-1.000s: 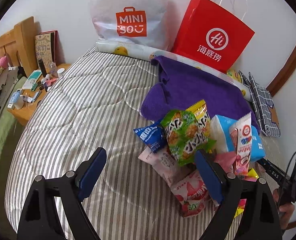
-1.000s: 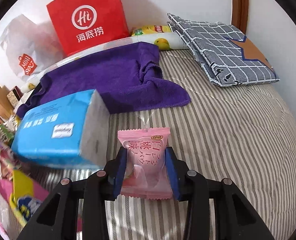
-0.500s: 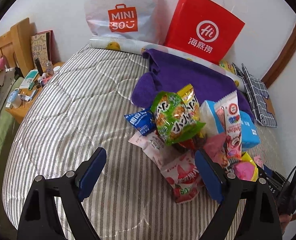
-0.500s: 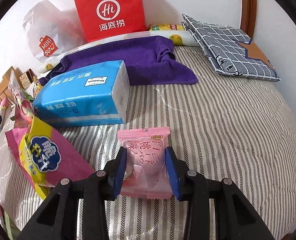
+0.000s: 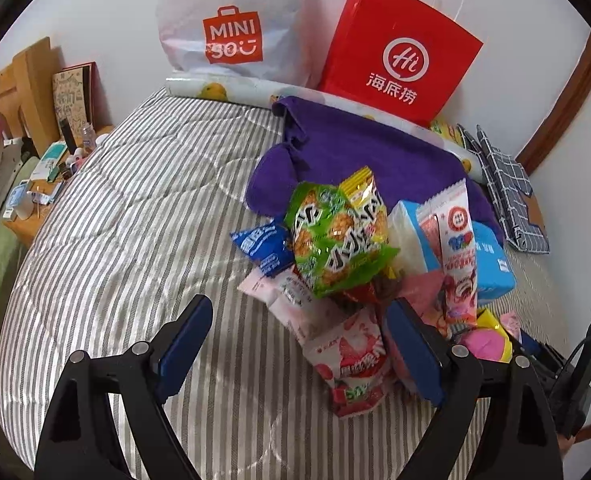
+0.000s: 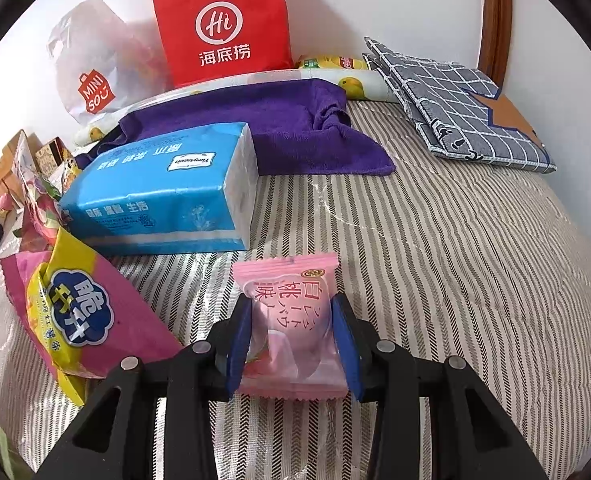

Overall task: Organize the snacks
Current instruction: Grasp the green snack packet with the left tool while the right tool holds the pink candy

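Observation:
A heap of snack packets lies on the striped bed [image 5: 135, 220]: a green packet [image 5: 335, 248] on top, a blue one [image 5: 263, 246], pink strawberry ones [image 5: 355, 364] and a tall pink-and-white packet [image 5: 455, 248]. My left gripper [image 5: 299, 348] is open and empty, just in front of the heap. My right gripper [image 6: 291, 340] is shut on a small pink peach packet [image 6: 291, 320], held low over the bed. A pink-and-yellow packet [image 6: 79, 312] lies to its left, in front of a blue tissue pack [image 6: 167, 192].
A red paper bag [image 5: 399, 60] and a white Miniso bag [image 5: 231, 28] stand against the wall. A purple towel [image 6: 263, 124] lies behind the snacks. A folded checked cloth [image 6: 455, 108] lies at the right. A cluttered bedside table [image 5: 43, 192] is at the left.
My right gripper has drawn back from the tissue pack with the pink packet still in it, so more of the heap shows. The left gripper shifted slightly, staying open.

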